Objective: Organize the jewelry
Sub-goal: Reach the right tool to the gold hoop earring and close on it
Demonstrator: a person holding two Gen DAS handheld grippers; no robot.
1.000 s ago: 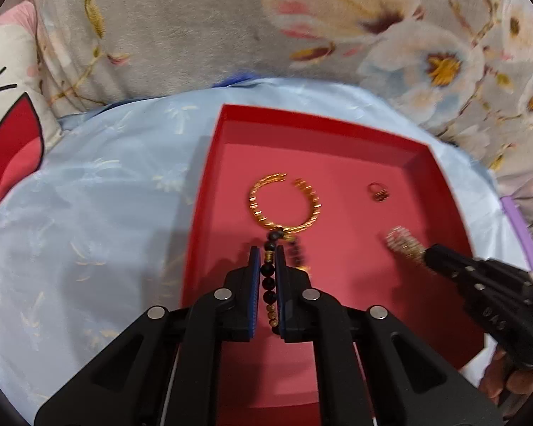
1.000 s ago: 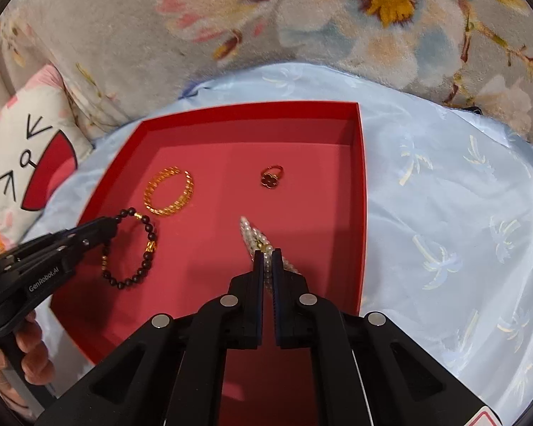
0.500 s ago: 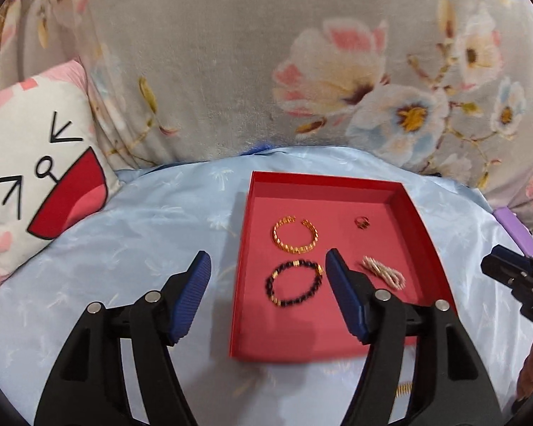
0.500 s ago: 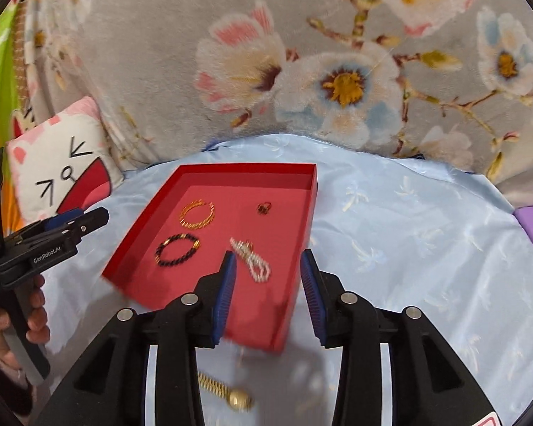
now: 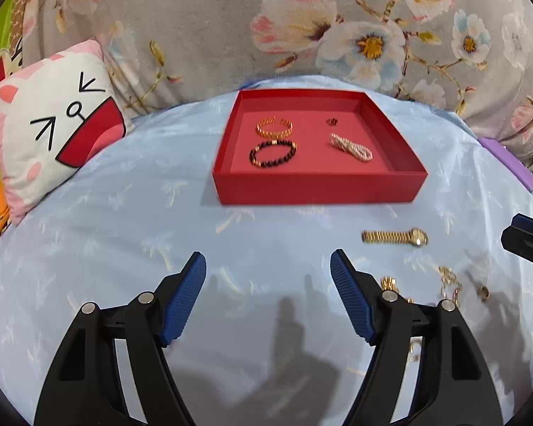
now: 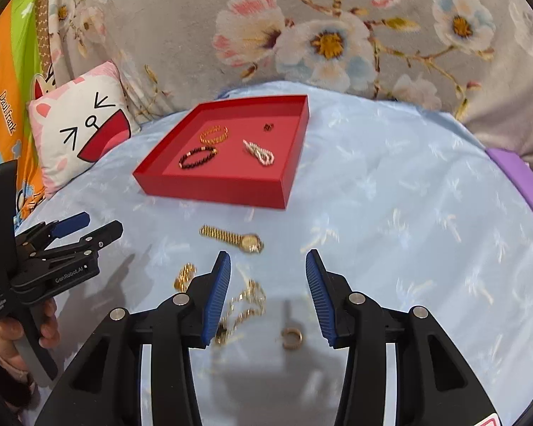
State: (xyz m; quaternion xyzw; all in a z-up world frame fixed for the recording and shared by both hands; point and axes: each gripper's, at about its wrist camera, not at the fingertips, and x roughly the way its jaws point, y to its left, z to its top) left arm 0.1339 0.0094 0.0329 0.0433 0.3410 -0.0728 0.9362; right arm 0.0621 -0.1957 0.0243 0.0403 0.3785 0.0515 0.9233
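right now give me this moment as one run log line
left tongs: open, empty | right tongs: open, empty | red tray: four pieces inside | gold watch: on blue cloth, outside tray

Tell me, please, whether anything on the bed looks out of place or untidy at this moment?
Yes: the red tray holds four pieces laid apart, but several lie loose on the blue sheet in front of it: a gold watch, a tangled gold chain and a small gold ring. Both tools are open and empty.
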